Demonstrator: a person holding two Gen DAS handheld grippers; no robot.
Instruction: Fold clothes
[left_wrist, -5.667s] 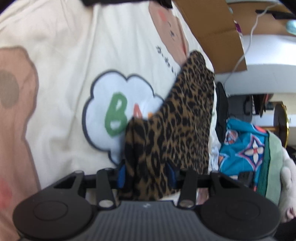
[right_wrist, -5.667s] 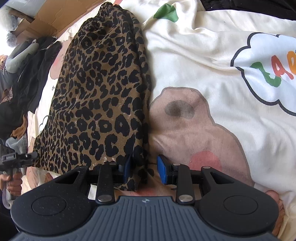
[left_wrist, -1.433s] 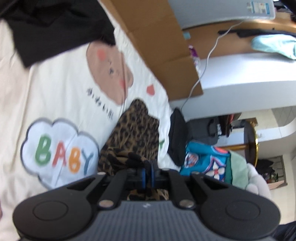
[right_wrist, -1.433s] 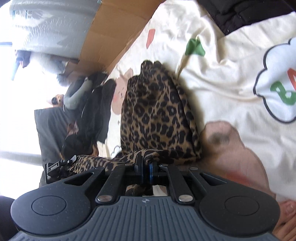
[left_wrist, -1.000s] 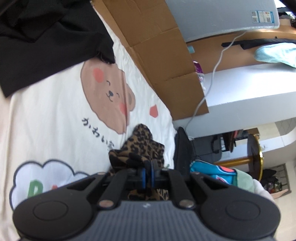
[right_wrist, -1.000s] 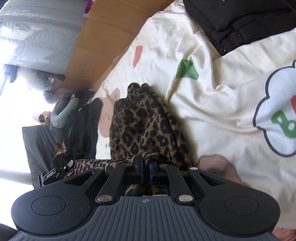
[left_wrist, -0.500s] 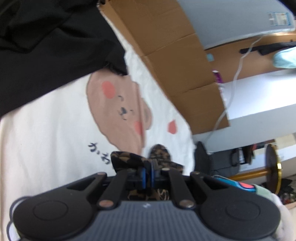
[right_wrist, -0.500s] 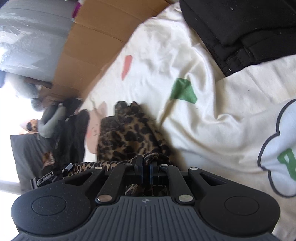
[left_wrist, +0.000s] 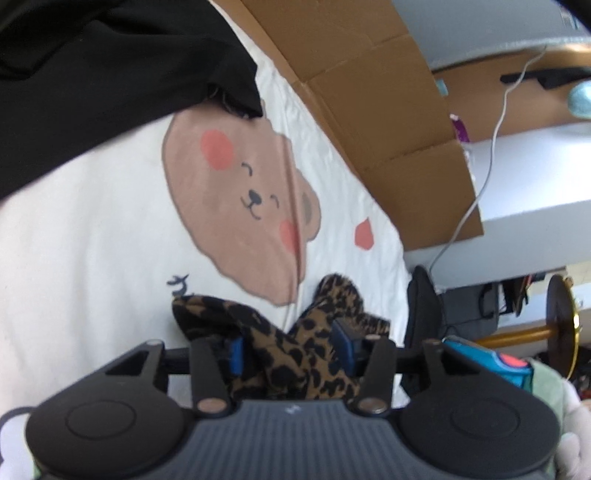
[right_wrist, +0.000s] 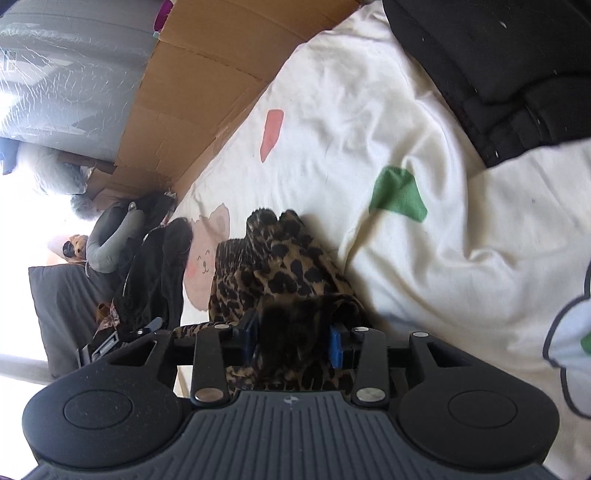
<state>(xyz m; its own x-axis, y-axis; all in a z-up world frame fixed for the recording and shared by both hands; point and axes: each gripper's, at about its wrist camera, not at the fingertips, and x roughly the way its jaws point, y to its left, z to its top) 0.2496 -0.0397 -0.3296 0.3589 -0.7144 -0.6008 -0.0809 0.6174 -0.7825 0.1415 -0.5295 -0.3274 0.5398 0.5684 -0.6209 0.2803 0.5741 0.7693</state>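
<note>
Jaws of the left gripper (left_wrist: 288, 349) and right gripper (right_wrist: 291, 338) are opening, the leopard-print garment (right_wrist: 280, 266) loose between them, bunched near the bed's cardboard-lined edge. Released onto the rumpled bear-print sheet (left_wrist: 110, 229), the fold may slump apart or snag on a retreating pad.

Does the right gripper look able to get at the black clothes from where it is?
Probably yes. The black clothes lie uncovered ahead of the right gripper, with only bare sheet between. Its opening jaws still have leopard cloth between them, though.
</note>
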